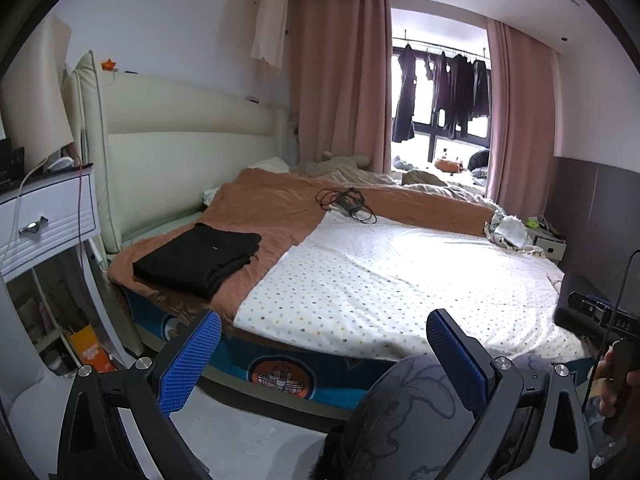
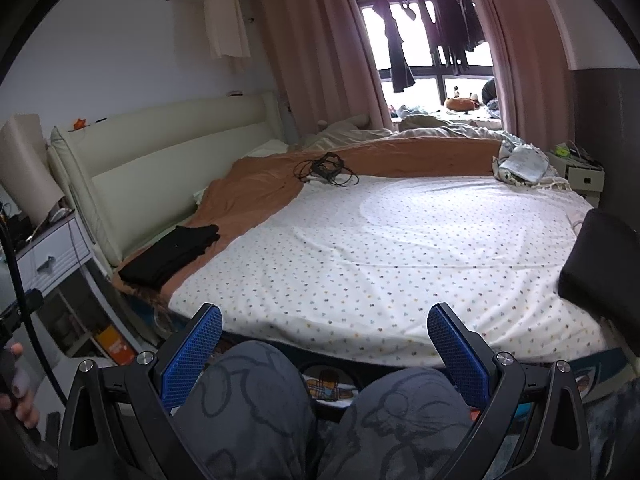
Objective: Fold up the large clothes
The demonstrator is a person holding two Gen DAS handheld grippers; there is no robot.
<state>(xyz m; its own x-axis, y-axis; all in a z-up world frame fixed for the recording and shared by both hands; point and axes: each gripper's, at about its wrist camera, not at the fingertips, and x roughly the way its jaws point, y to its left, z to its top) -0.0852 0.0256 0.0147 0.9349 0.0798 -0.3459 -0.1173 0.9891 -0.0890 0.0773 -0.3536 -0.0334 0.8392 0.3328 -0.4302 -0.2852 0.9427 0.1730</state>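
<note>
Left wrist view: my left gripper (image 1: 324,356) gapes wide, holding nothing; my right gripper (image 2: 325,348) likewise. Folded black garment (image 1: 198,258) lies on the orange blanket (image 1: 272,216) at the bed's near-left corner, long axis running toward the headboard (image 1: 192,152).

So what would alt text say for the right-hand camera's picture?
An open two-finger right gripper with blue pads points over a bed with a dotted white sheet. A folded black garment lies on an orange blanket near the cream headboard; dark clothes hang at the window.
</note>
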